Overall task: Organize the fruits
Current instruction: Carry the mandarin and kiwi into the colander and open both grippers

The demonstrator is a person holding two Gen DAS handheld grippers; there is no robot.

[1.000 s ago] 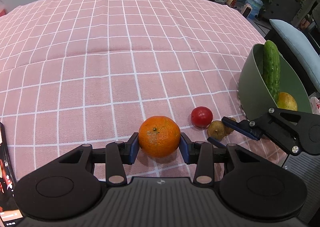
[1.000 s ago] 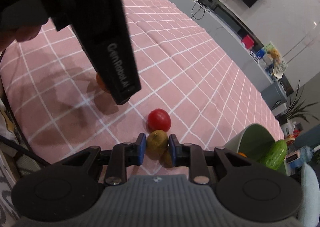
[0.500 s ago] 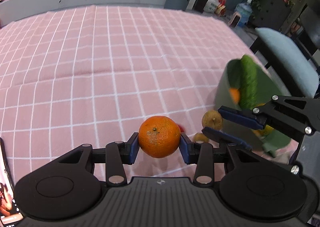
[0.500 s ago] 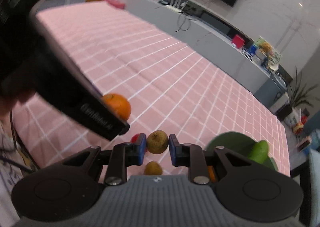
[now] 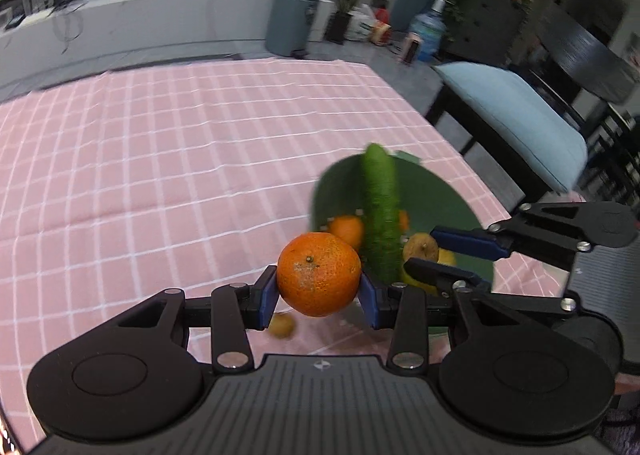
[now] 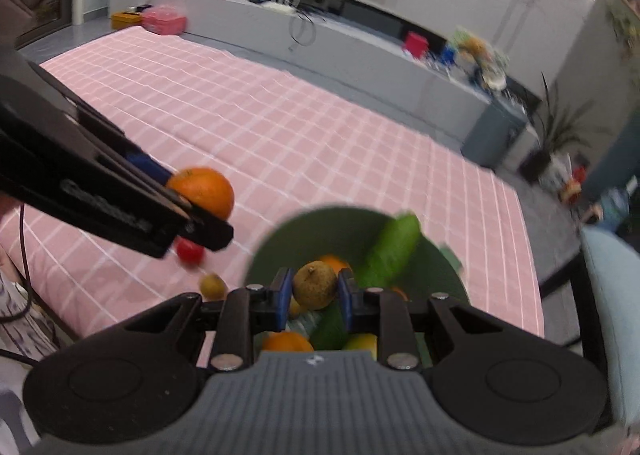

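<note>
Tablecloth (image 5: 160, 175): pink with a thin white grid, filling the left and centre of both views; bowl (image 6: 280, 239): dull green, lower centre of the right wrist view, with a dark green cucumber (image 5: 380, 207), another orange fruit (image 5: 347, 229) and a yellow fruit (image 6: 362, 343) inside. Left gripper (image 5: 319, 291): black frame, blue pads, bright orange mandarin (image 5: 319, 279) with pale speckling around a small green stem scar; right gripper (image 6: 314, 293): same black and blue, around a brownish-yellow, russet-flecked pear (image 6: 315, 284). On the cloth, left of the bowl in the right wrist view: a red tomato (image 6: 190, 251) and a small yellow-brown fruit (image 6: 213, 286); at right of frame a pale blue cushion (image 5: 516, 115) on a black chair.
</note>
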